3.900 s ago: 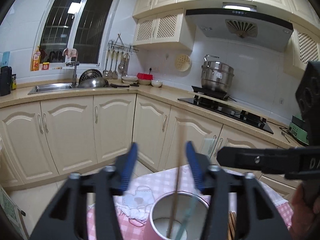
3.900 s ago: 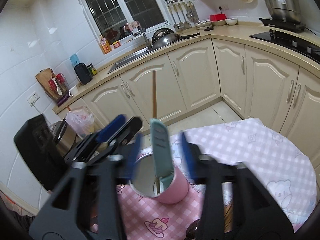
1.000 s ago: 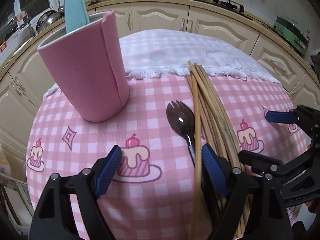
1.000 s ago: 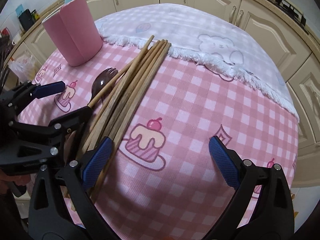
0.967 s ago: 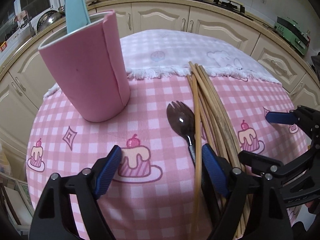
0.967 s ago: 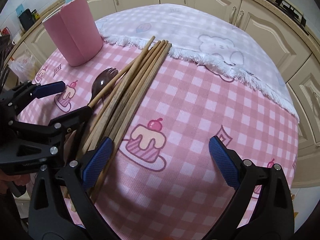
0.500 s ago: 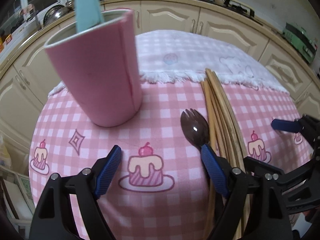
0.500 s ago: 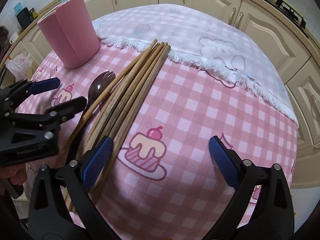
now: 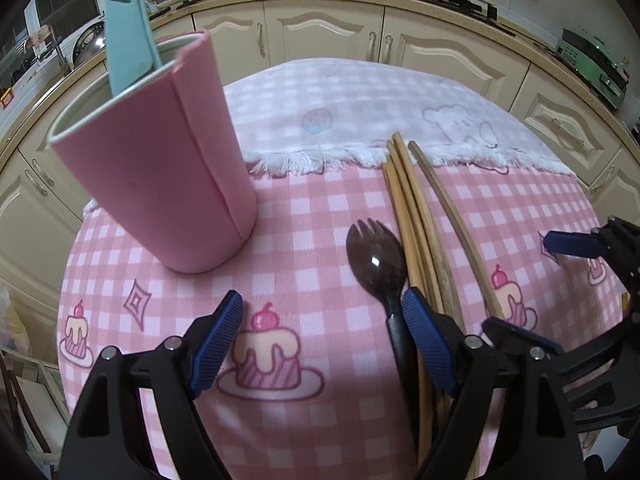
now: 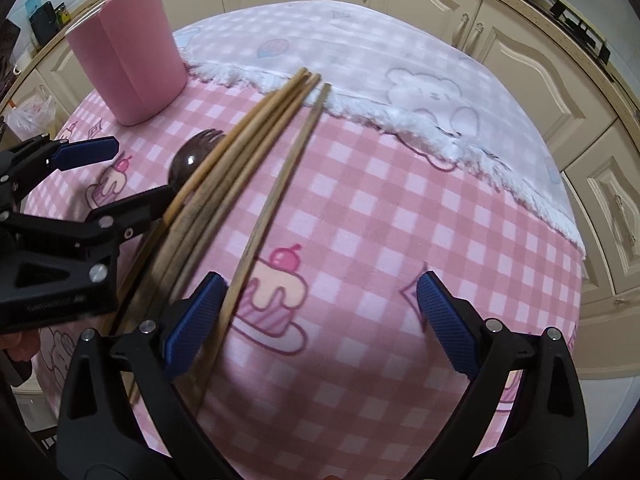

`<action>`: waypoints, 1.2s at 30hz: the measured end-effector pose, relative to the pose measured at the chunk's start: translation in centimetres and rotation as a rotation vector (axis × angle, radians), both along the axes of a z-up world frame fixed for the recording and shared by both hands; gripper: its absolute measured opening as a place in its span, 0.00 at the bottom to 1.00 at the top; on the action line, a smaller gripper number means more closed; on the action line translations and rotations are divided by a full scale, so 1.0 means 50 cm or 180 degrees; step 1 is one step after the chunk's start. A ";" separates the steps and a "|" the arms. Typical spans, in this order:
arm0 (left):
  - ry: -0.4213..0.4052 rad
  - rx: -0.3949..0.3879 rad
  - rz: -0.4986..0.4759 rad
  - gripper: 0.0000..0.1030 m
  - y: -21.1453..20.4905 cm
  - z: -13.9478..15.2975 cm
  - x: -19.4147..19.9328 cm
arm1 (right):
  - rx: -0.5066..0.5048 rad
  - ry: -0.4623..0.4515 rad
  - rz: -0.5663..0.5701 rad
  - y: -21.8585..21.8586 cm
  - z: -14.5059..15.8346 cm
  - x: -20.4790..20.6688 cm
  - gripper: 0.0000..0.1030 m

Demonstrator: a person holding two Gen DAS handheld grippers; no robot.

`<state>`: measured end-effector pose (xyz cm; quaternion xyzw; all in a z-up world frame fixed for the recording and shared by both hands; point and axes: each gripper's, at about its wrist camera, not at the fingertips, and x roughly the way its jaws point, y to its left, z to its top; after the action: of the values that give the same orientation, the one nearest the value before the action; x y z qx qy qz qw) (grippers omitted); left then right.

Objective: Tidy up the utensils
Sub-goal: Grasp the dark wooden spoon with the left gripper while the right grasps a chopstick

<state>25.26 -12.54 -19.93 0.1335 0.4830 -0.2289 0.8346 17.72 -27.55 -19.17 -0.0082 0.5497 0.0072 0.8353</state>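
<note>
Left wrist: left gripper point(image 9: 322, 334) spread wide, empty, low over pink checked cloth point(image 9: 304, 216). Dark spork point(image 9: 376, 264) beside its right pad; chopsticks point(image 9: 412, 216) just beyond. Pink holder point(image 9: 160, 168) upright, teal utensil point(image 9: 128, 28) inside. Judged step: picking next utensil; needs jaws straddling spork handle.

Right wrist: right gripper point(image 10: 320, 324) spread, empty. One stray chopstick point(image 10: 276, 192) against its left pad, now parted from bundle, unlike half a second earlier.
</note>
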 end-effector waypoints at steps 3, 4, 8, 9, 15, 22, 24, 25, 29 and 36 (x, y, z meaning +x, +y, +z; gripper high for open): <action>0.0014 0.0057 -0.0013 0.78 -0.016 -0.008 0.012 | -0.0009 0.0008 -0.0028 -0.010 0.001 -0.001 0.92; 0.0002 0.0079 -0.0015 0.78 -0.023 -0.009 0.014 | -0.0007 0.0013 -0.0042 -0.014 0.001 0.000 0.92; 0.0028 0.0072 0.0000 0.73 -0.035 -0.008 0.028 | 0.0031 0.0019 -0.0103 -0.029 0.003 0.010 0.88; 0.0035 0.0078 0.0000 0.70 -0.039 -0.008 0.032 | 0.0044 0.0016 -0.0119 -0.031 0.005 0.017 0.86; 0.0110 0.0103 -0.0110 0.34 -0.059 0.003 0.042 | 0.0140 0.0093 -0.0126 -0.034 0.010 0.089 0.76; 0.0279 0.0061 -0.0056 0.36 -0.034 0.004 0.065 | 0.0184 0.0162 -0.0149 -0.040 0.017 0.147 0.55; 0.0268 0.0084 -0.0079 0.38 -0.038 0.001 0.058 | 0.0171 0.0175 -0.0109 -0.041 0.018 0.156 0.46; 0.0260 0.0092 -0.0079 0.39 -0.037 0.000 0.057 | 0.0157 0.0180 -0.0080 -0.039 0.018 0.157 0.43; 0.0301 0.0079 -0.0048 0.39 -0.033 0.003 0.055 | 0.0202 0.0208 -0.0021 -0.030 0.021 0.155 0.33; 0.0178 0.0103 -0.0131 0.31 -0.036 0.001 0.034 | 0.0176 0.0145 0.0072 -0.012 0.020 0.140 0.09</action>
<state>26.95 -14.32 -19.88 0.1505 0.5069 -0.2418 0.8136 24.72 -28.13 -18.14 0.0088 0.5681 0.0321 0.8223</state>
